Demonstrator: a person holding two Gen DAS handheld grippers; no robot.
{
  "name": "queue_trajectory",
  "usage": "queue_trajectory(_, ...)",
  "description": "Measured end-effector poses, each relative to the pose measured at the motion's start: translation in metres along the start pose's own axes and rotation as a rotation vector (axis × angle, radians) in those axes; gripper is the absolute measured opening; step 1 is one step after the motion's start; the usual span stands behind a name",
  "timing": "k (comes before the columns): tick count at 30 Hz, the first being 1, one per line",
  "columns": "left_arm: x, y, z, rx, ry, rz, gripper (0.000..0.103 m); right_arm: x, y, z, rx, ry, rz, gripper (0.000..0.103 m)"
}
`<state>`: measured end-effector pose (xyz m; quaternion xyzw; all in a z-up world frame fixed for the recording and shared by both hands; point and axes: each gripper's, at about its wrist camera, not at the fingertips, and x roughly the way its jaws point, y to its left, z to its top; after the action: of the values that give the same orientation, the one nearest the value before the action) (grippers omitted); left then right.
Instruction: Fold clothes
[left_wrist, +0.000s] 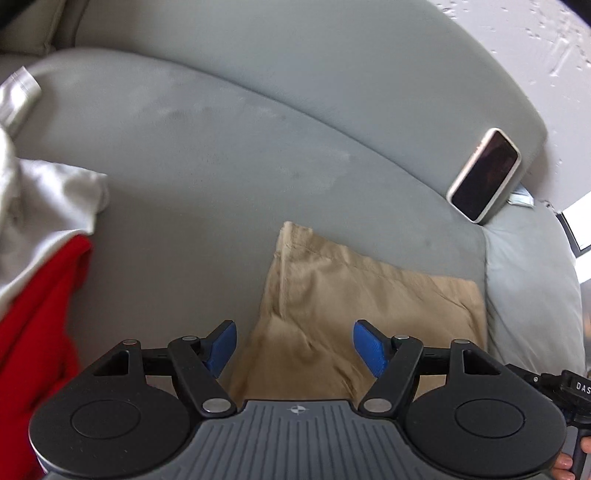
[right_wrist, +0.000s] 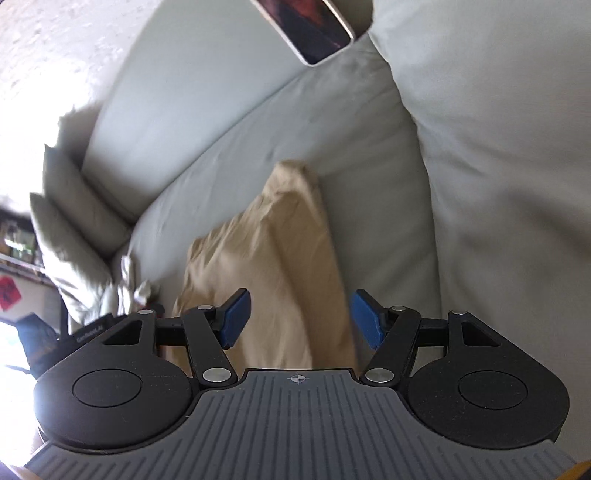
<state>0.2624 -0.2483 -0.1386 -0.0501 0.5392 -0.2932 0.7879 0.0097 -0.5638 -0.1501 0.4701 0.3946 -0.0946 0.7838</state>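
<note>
Now my left gripper (left_wrist: 294, 345) and right gripper (right_wrist: 300, 319) both hover released over the tan garment (left_wrist: 365, 314) lying folded on the sofa (left_wrist: 221, 166), so I'd pinch only at clean edges, judging carefully.

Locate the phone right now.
The phone leans against the sofa backrest at the right of the left wrist view, just beyond the tan garment and beside the pillow. The right wrist view shows it cropped at top centre.
</note>
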Motion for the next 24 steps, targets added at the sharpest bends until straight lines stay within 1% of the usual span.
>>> queue_trajectory(3,0.022,0.008,0.004,-0.003,0.022,-0.041,0.067,0.021,-0.016,0.014,0.047,-0.025,0.019,0.064)
queue_trajectory(4,0.026,0.009,0.004,0.010,0.026,-0.062,0.067,0.027,-0.022,0.018,0.063,-0.034,0.031,0.063)
queue_trajectory(6,0.032,0.007,0.003,0.048,0.030,-0.099,0.067,0.036,-0.032,0.025,0.094,-0.045,0.082,0.063)
queue_trajectory(9,0.037,0.000,0.003,0.091,0.034,-0.102,0.066,0.050,-0.042,0.034,0.140,-0.023,0.163,0.061)
queue_trajectory(11,0.040,-0.004,0.002,0.120,0.036,-0.102,0.066,0.058,-0.040,0.038,0.146,-0.014,0.179,0.060)
queue_trajectory(14,0.042,-0.009,0.000,0.147,0.032,-0.086,0.066,0.070,-0.038,0.044,0.154,-0.001,0.202,0.047)
queue_trajectory(19,0.042,-0.013,-0.004,0.162,0.018,-0.070,0.066,0.089,-0.034,0.053,0.169,0.021,0.241,0.046)
queue_trajectory(20,0.041,-0.014,-0.006,0.161,0.013,-0.068,0.065,0.091,-0.032,0.054,0.163,0.021,0.236,0.044)
queue_trajectory(23,0.032,-0.016,-0.010,0.158,0.013,-0.072,0.062,0.090,-0.018,0.050,0.097,-0.003,0.147,0.006)
queue_trajectory(24,0.024,-0.016,-0.011,0.162,0.003,-0.074,0.061,0.089,-0.013,0.048,0.077,-0.013,0.125,0.005)
